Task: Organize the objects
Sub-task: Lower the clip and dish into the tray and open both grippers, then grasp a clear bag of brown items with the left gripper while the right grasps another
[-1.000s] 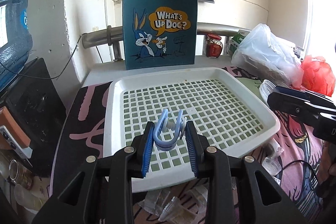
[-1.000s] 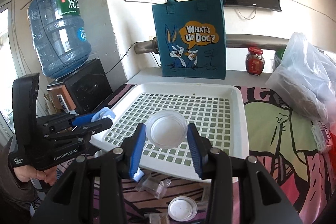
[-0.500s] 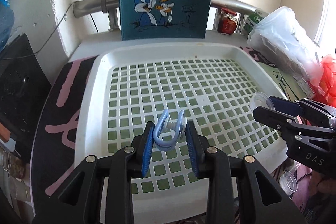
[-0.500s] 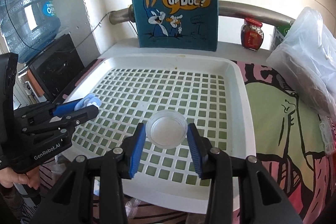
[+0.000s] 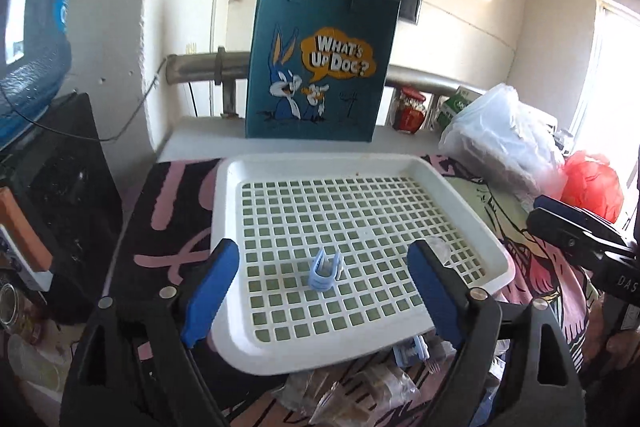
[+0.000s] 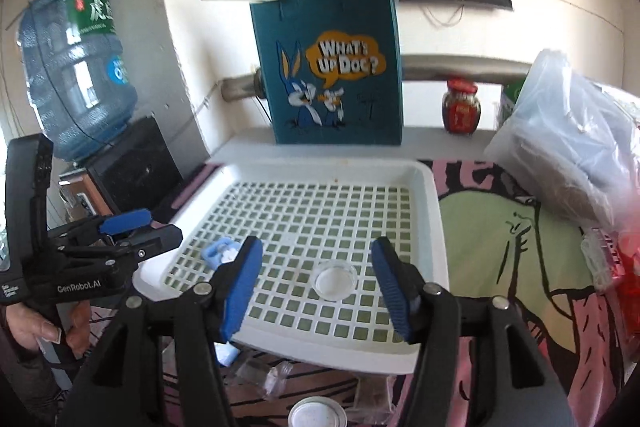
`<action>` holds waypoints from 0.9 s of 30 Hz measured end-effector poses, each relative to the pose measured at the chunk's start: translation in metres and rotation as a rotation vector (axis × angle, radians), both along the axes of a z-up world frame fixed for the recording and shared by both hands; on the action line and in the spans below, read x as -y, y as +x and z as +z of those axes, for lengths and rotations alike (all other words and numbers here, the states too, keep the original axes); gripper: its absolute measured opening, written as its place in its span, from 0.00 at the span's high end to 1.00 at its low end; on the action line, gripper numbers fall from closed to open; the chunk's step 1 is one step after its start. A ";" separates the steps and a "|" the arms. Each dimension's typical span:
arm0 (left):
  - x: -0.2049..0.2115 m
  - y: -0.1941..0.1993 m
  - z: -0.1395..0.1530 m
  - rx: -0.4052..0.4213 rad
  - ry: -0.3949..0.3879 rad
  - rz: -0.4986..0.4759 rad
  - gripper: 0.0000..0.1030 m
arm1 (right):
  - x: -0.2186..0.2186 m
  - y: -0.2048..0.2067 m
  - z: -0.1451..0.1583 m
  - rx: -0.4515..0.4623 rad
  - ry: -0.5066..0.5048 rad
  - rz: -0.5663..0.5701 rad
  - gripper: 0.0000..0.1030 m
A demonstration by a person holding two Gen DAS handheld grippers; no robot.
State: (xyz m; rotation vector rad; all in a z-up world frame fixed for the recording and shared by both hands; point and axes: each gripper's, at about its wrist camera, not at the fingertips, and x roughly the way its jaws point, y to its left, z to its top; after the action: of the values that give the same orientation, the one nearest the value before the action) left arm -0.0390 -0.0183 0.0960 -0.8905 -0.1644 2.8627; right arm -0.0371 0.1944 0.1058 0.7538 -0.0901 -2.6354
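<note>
Both grippers had just let go over the white tray (image 5: 256, 187). The left gripper (image 5: 324, 291), which half a second before pinched a small blue clip (image 5: 325, 270), had just been opening its jaws; they stood wide, and the clip lay free on the tray's grid, near its front edge, well clear of both blue pads (image 5: 210, 291). The right gripper (image 6: 316, 285) had likewise been opening its jaws; its clear round lid (image 6: 335, 279), held a moment earlier, rested flat on the grid near the tray's front right, between the parted fingers but touched by neither. Seen from the right wrist, the clip (image 6: 219, 251) sat toward the tray's front left, just ahead of the left gripper (image 6: 138, 233).

Two items were thus delivered to the tray. More remained in front of the tray: another white lid (image 6: 318, 415) and crumpled clear wrappers (image 6: 268, 375) on the patterned cloth (image 6: 500, 247), suggesting the sorting was only partly done and both grippers were free for the next pick.
</note>
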 end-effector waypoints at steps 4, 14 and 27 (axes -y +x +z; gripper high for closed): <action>0.009 0.035 -0.001 -0.025 -0.017 0.018 0.09 | -0.010 0.036 0.009 -0.058 -0.017 0.016 0.33; -0.008 0.065 -0.056 0.143 -0.066 -0.065 0.09 | -0.008 0.049 -0.054 0.151 0.062 0.040 0.33; -0.033 0.048 -0.091 0.280 -0.133 -0.141 0.51 | 0.022 0.057 -0.095 0.303 0.165 0.137 0.62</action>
State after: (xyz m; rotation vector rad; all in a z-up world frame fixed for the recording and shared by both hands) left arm 0.0092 0.0146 0.0049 -1.2724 0.0594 2.6328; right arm 0.0196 0.1728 0.0105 1.1676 0.0937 -2.4028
